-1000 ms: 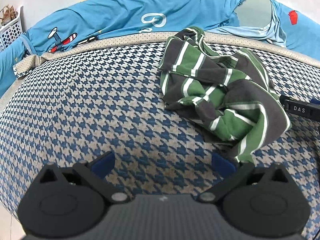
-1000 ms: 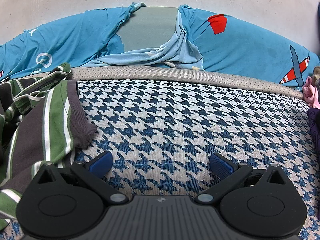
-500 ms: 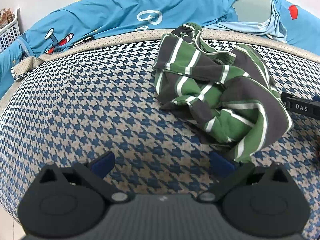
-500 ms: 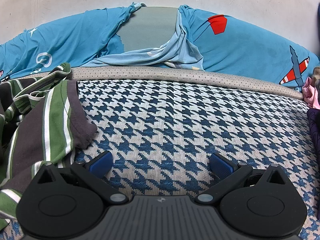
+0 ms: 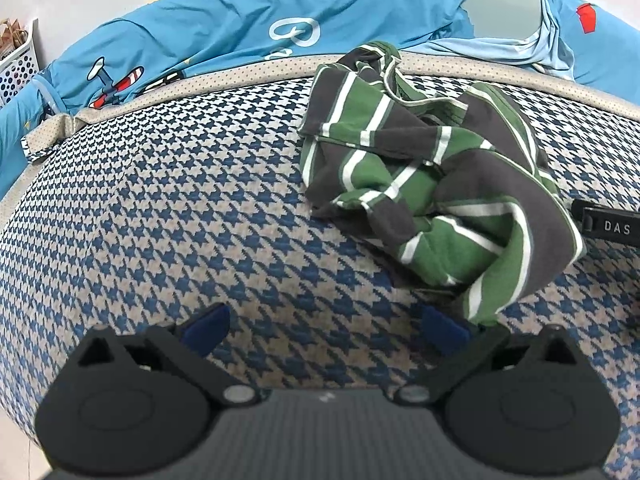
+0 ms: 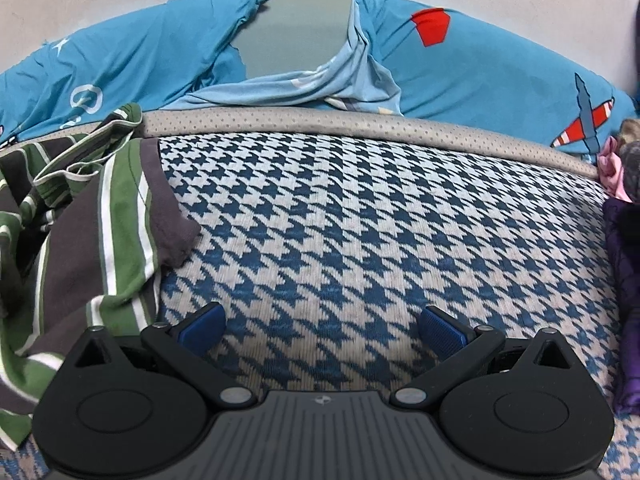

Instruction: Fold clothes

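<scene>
A crumpled green, dark grey and white striped garment (image 5: 432, 176) lies on the blue houndstooth surface (image 5: 180, 208), right of centre in the left wrist view. Its lower hem hangs just above my left gripper's right fingertip. My left gripper (image 5: 324, 330) is open and empty, close to the garment's near edge. In the right wrist view the same garment (image 6: 92, 232) fills the left side. My right gripper (image 6: 322, 326) is open and empty over bare houndstooth, just right of the garment. The right gripper's black body (image 5: 608, 226) shows at the left view's right edge.
A blue sheet with aeroplane prints (image 6: 500, 64) covers the back, behind a beige dotted border (image 6: 360, 126). A white perforated basket (image 5: 18, 68) stands at far left. Purple cloth (image 6: 624, 280) and pink cloth (image 6: 612, 166) lie at the right edge.
The left gripper has drifted slightly, so the striped garment sits a little lower and more central in its view. The right view has not changed. Both grippers stay open.
</scene>
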`<state>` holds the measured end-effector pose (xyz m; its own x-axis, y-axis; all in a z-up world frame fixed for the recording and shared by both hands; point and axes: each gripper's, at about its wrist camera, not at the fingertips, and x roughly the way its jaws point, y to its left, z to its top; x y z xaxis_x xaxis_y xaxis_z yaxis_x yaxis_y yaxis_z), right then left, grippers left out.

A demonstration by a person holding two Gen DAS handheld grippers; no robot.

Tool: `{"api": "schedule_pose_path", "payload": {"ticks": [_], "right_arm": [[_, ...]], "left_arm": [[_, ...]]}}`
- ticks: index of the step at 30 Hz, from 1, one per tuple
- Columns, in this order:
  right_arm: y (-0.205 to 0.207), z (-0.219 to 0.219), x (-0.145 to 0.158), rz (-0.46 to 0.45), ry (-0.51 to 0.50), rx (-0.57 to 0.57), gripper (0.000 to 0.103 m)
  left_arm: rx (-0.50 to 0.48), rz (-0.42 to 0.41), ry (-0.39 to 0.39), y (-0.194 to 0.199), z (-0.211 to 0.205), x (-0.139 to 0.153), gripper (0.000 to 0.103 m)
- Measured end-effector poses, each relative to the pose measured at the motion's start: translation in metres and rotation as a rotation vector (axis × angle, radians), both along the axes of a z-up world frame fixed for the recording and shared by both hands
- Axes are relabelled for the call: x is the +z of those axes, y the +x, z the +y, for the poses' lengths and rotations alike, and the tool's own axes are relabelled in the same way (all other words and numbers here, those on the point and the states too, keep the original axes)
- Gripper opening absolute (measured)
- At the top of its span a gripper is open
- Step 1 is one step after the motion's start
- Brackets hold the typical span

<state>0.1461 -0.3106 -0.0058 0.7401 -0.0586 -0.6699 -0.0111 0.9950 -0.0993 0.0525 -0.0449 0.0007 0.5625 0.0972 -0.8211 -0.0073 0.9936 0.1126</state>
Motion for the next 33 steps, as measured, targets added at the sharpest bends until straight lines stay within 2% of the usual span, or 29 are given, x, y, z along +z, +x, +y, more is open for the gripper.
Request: {"api": "schedule_pose_path", "payload": {"ticks": [5, 10, 14, 20, 26, 33], "right_arm": [[-0.005, 0.004, 0.003, 0.023, -0.025, -0.044, 0.103], [-0.015, 0.004, 0.013, 0.030, 0.011, -0.058, 0.103], [-0.024, 0.009, 0.019, 0.042, 0.021, -0.038, 0.103], [-0.043, 0.023, 0.027, 0.049, -0.030, 0.007, 0.103], [-0.059, 0.023, 0.034, 0.060, 0.005, 0.029, 0.103], [-0.069, 0.023, 0.040, 0.125, 0.054, 0.039, 0.103]], "left_arm": [[0.007, 0.000, -0.010, 0.001, 0.000, 0.001, 0.103], [0.011, -0.008, -0.012, 0.002, -0.002, 0.003, 0.103], [0.015, -0.009, -0.012, 0.003, -0.006, 0.004, 0.103], [0.023, -0.005, -0.010, 0.004, -0.008, 0.004, 0.103], [0.027, -0.012, -0.001, 0.003, -0.010, 0.005, 0.103], [0.032, -0.013, 0.014, 0.004, -0.016, 0.005, 0.103]]}}
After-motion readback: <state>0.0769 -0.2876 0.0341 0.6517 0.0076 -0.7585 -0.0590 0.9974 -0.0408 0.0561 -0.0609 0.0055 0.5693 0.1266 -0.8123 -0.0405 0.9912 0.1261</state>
